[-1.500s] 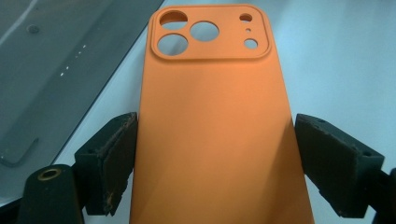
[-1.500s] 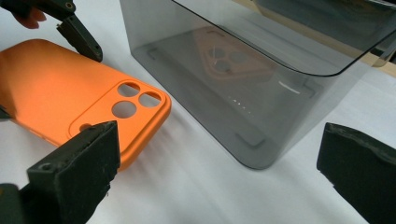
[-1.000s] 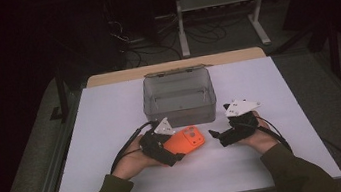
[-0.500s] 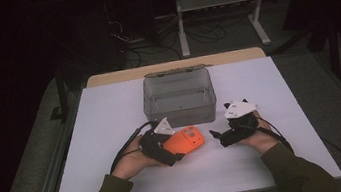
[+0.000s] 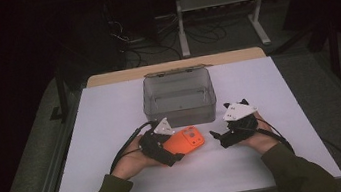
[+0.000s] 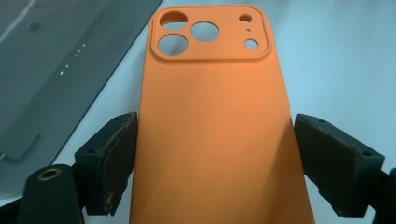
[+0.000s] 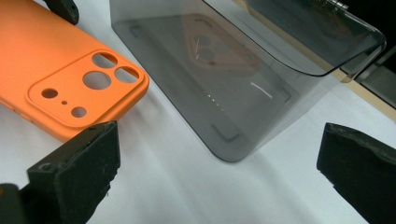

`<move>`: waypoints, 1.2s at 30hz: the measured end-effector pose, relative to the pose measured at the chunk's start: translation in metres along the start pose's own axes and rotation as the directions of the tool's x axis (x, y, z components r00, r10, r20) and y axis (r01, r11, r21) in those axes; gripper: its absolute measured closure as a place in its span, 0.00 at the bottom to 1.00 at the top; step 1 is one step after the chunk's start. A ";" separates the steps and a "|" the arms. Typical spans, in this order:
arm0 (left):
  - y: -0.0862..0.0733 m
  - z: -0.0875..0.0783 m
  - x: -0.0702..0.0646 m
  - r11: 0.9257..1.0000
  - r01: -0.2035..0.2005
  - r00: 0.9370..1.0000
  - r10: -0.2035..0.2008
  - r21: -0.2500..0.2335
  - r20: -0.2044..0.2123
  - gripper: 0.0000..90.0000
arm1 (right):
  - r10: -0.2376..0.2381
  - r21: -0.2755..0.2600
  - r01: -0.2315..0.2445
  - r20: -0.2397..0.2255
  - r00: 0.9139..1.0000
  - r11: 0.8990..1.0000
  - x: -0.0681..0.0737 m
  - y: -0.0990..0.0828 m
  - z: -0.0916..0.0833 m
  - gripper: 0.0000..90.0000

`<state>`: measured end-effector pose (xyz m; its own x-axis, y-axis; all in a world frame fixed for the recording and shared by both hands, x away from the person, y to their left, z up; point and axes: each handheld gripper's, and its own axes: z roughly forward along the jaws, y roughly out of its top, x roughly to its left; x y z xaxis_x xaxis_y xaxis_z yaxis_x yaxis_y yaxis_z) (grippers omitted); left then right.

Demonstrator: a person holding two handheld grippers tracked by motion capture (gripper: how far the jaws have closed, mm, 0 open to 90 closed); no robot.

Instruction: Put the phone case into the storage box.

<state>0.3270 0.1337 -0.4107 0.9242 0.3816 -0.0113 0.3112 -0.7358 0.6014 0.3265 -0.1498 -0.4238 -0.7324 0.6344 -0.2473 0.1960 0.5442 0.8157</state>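
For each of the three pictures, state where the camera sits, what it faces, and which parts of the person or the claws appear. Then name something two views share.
High view: above the person's side, looking forward and down on the table; forearms, hands, left claw and right claw.
Left claw view: rides that claw, looking along its jaws clamped on the orange phone case.
Right claw view: rides that claw, its open jaws facing the clear box.
Shared: case and box.

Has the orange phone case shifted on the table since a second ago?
No. The orange phone case lies at the same spot just in front of the grey box, held in the left gripper.
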 end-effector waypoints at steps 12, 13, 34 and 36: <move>0.000 0.000 0.000 1.000 0.005 1.000 -0.005 -0.002 -0.001 0.18 | -0.073 0.004 0.073 0.028 0.997 0.997 0.004 0.000 0.001 0.00; 0.000 0.000 0.000 1.000 0.005 1.000 -0.005 -0.002 -0.002 0.18 | -0.077 0.004 0.077 0.029 0.997 0.997 0.004 0.000 0.001 0.00; 0.000 -0.001 0.000 1.000 0.010 1.000 -0.010 -0.003 0.002 0.18 | -0.182 0.015 0.181 0.068 0.981 0.983 0.011 0.000 0.002 0.00; 0.000 -0.001 0.000 1.000 0.009 1.000 -0.009 -0.003 0.003 0.18 | -0.189 0.017 0.188 0.072 0.979 0.982 0.012 0.000 0.002 0.00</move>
<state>0.3270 0.1347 -0.4101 0.9219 0.3870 -0.0190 0.3191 -0.7306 0.6037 0.3193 -0.1413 -0.4276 -0.7071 0.5582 -0.4341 0.0658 0.6631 0.7456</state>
